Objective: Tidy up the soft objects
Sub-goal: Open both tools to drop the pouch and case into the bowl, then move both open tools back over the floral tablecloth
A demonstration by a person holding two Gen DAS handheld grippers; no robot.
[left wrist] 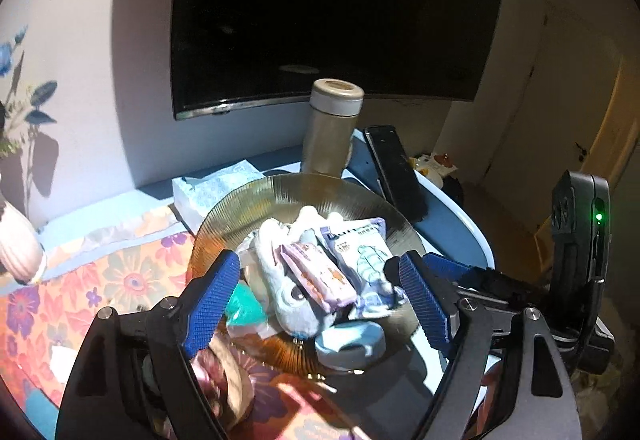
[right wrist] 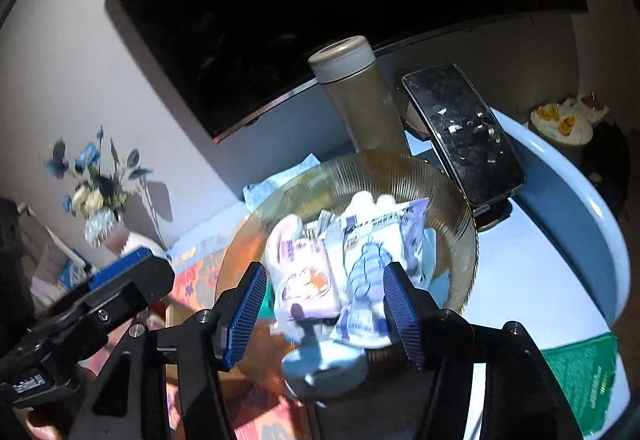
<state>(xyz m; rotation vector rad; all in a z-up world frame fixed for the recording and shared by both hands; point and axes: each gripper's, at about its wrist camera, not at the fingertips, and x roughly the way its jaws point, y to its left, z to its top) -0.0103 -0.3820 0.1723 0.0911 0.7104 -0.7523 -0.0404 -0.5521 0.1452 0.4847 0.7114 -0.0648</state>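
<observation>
A ribbed amber glass plate (left wrist: pixel 320 192) holds a pile of soft things: a white plush toy (left wrist: pixel 280 280), a purple tissue packet (left wrist: pixel 316 276), a blue-and-white packet (left wrist: pixel 360 260) and a pale blue soft piece (left wrist: pixel 352 344). My left gripper (left wrist: pixel 318 300) stands open around the near side of the pile, its pads apart from the purple packet. My right gripper (right wrist: pixel 324 316) is open too, with the purple packet (right wrist: pixel 308 280) and the blue-and-white packet (right wrist: pixel 368 272) lying loose between its pads. The pile looks blurred in the right wrist view.
A beige thermos (left wrist: pixel 334 128) and a phone on a stand (left wrist: pixel 394 168) stand behind the plate, under a dark screen (left wrist: pixel 320 20). A tissue pack (left wrist: pixel 212 192), a floral cloth (left wrist: pixel 100 280), a flower vase (right wrist: pixel 100 200) and a green packet (right wrist: pixel 580 380) lie around. The blue table's rim (right wrist: pixel 592 200) curves at the right.
</observation>
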